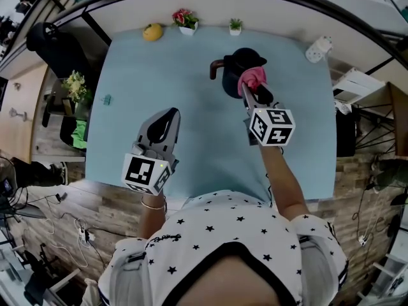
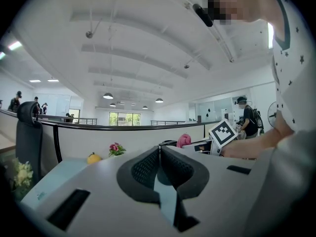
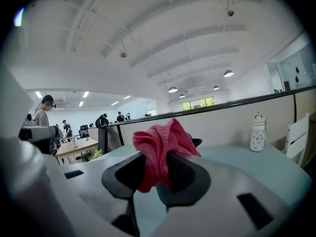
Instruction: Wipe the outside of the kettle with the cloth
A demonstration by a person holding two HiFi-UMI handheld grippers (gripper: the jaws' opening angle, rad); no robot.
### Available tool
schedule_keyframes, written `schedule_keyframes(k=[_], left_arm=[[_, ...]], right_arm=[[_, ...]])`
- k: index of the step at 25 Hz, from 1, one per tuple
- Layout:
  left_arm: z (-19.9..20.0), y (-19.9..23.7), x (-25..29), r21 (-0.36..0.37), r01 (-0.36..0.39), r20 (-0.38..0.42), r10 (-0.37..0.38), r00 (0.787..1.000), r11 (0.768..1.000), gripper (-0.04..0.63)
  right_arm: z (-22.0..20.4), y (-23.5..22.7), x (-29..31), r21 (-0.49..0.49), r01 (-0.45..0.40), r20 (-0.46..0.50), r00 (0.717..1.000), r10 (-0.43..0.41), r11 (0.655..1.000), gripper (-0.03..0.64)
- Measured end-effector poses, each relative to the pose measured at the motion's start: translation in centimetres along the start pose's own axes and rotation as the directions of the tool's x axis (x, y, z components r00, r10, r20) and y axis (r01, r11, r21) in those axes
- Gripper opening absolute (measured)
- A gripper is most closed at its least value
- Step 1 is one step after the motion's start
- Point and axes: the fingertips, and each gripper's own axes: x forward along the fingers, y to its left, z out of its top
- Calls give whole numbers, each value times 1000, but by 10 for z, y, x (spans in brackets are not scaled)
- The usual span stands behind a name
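The kettle stands on the table, cloth against its right side, bottle farther right.

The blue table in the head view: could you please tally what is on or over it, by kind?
Kettle: 1
Cloth, in the right hand-held gripper: 1
Potted plants: 2
Yellow fruit: 1
White bottle: 1
Small teal item, too small to identify: 1
Total: 7
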Motion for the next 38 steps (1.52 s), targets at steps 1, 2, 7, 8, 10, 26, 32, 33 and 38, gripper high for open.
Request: schedule_keyframes(k=[1,2,7,8,10,26,32,33,38], left_arm=[[-1,2,0,-1,2,-1,-2,1000,1000,32],[-2,4,0,-2,5,-2,-5,1000,1000,32],[-6,10,3,-9,40,-7,-40,999,999,32],[-6,11,4,-10,48,-9,-48,999,999,32],[-7,14,6,-10,60,-11,-60,998,998,32],[-6,12,16,-4,89,-8,-89,996,996,32],[-3,1,11,-6,44,-17,-44,999,999,32],[-3,-1,10,-6,38,-21,-38,999,999,32],[-3,-6,7,5,4,-37,-4,999,1000,32]], right_arm=[[-2,0,1,-1,5,-3,1000,-5,1000,123],[-4,1,2,-2,10,-8,1000,-10,1000,121],[-24,0,5,23,34,-56,998,-33,999,121],[-27,0,5,19,42,-60,997,-41,999,121],[-31,2,6,-1,56,-62,997,-56,998,120],[-55,14,9,-59,49,-114,992,-56,997,118],[-69,17,10,-63,2,-159,987,-12,998,117],[-76,16,11,-59,-5,-176,984,-6,998,117],[-105,12,22,-44,-27,-255,967,15,999,117]])
